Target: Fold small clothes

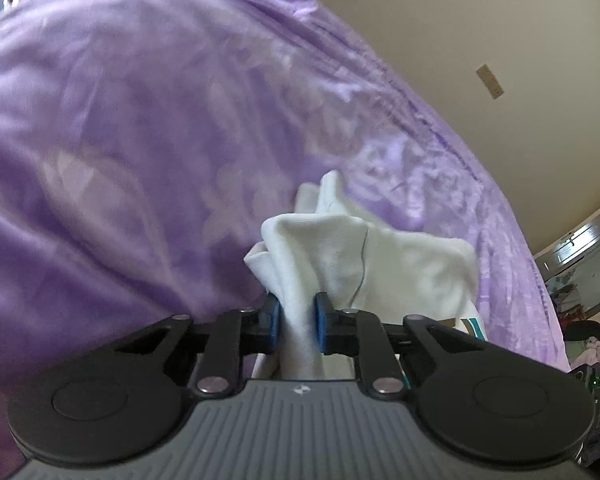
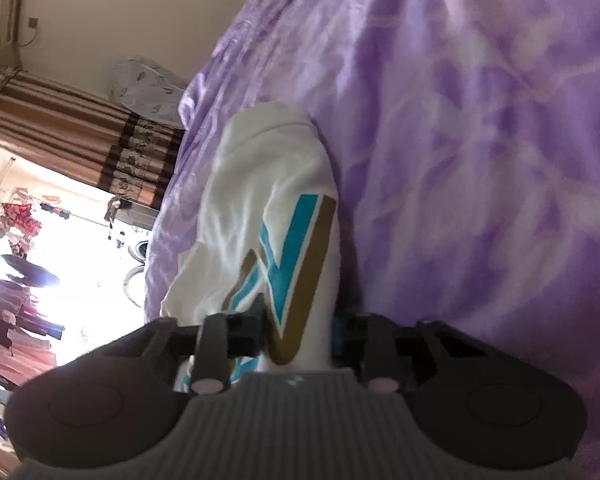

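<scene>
Small white cotton garment with a teal-and-brown printed logo (image 2: 288,264) lies on the purple floral satin bedspread (image 2: 480,140), long axis running away from the right camera, logo end nearest. Left gripper (image 1: 296,326) is clenched on a bunched white fold at one edge, right gripper (image 2: 296,334) is clamped on the logo end, both held low over the bed and tilted. Beige wall (image 1: 480,40) behind; striped brown curtain (image 2: 60,128) and bright window to the right camera's left.

No readable text; the white garment (image 2: 268,200) bears only a teal-and-brown graphic (image 2: 292,276).
</scene>
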A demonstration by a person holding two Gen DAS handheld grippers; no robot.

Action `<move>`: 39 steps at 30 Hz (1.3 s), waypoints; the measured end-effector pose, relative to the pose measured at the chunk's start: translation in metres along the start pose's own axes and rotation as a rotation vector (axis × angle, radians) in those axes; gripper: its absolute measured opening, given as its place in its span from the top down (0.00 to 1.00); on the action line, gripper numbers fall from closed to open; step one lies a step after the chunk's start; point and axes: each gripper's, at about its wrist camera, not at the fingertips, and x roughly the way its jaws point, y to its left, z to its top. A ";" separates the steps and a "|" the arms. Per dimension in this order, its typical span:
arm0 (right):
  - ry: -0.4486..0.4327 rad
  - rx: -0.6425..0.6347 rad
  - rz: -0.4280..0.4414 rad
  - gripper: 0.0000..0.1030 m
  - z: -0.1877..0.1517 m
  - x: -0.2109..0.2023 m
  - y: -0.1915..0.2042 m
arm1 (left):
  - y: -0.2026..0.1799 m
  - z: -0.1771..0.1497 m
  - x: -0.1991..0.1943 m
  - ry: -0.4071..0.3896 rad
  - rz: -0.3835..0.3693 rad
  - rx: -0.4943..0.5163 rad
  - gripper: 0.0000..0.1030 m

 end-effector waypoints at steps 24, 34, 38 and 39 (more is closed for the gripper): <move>-0.280 -0.273 0.135 0.82 -0.088 -0.222 0.145 | -0.168 -0.060 -0.222 -0.300 -0.067 0.304 0.83; -0.254 -0.159 0.049 0.82 -0.133 -0.273 0.109 | -0.159 -0.105 -0.200 -0.151 -0.095 0.234 0.83; -0.209 -0.094 -0.001 0.82 -0.138 -0.245 0.073 | -0.135 -0.109 -0.160 -0.081 -0.046 0.200 0.83; -0.201 -0.078 -0.012 0.82 -0.138 -0.236 0.065 | -0.131 -0.109 -0.150 -0.064 -0.032 0.199 0.83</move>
